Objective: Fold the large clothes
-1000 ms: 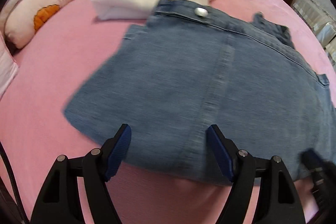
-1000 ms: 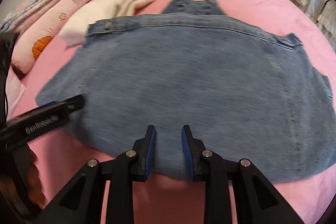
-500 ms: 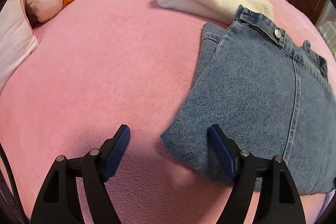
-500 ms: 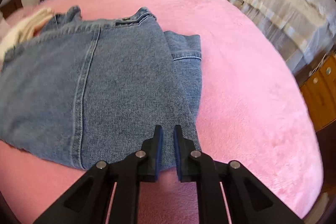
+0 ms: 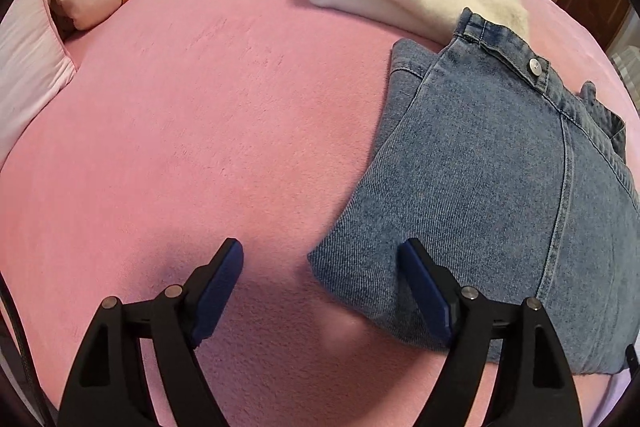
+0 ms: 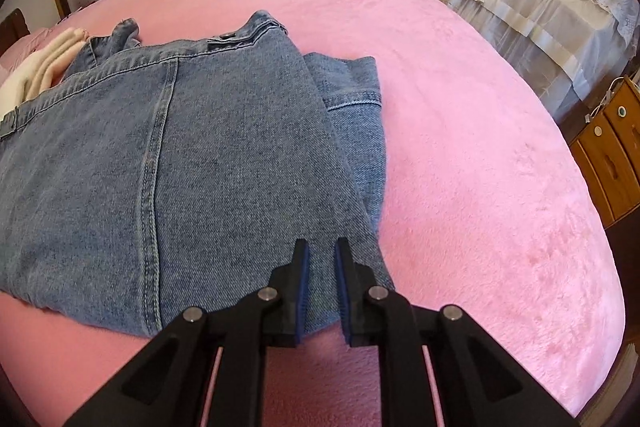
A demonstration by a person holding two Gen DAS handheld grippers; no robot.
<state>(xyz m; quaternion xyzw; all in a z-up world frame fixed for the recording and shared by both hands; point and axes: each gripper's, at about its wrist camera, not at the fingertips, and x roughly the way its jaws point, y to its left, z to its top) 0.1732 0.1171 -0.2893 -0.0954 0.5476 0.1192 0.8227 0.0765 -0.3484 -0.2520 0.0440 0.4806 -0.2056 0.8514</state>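
denim garment (image 5: 500,187) – folded on pink bed (image 5: 200,127) | left gripper (image 5: 322,271) – jaws wide, holding nothing | right gripper (image 6: 320,259) – narrow gap, nothing clamped | writing – none readable

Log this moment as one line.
left gripper: open over denim garment corner | right gripper: jaws just closing, narrow gap, nothing pinched

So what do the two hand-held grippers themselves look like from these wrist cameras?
Both look alike. The left hand-held gripper and the right hand-held gripper each have two matte black plastic fingers with triangular cut-outs and round silver pivot pins, tipped with dark blue pads. A thin black cable runs along the left view's edge. No hands or sleeves show.
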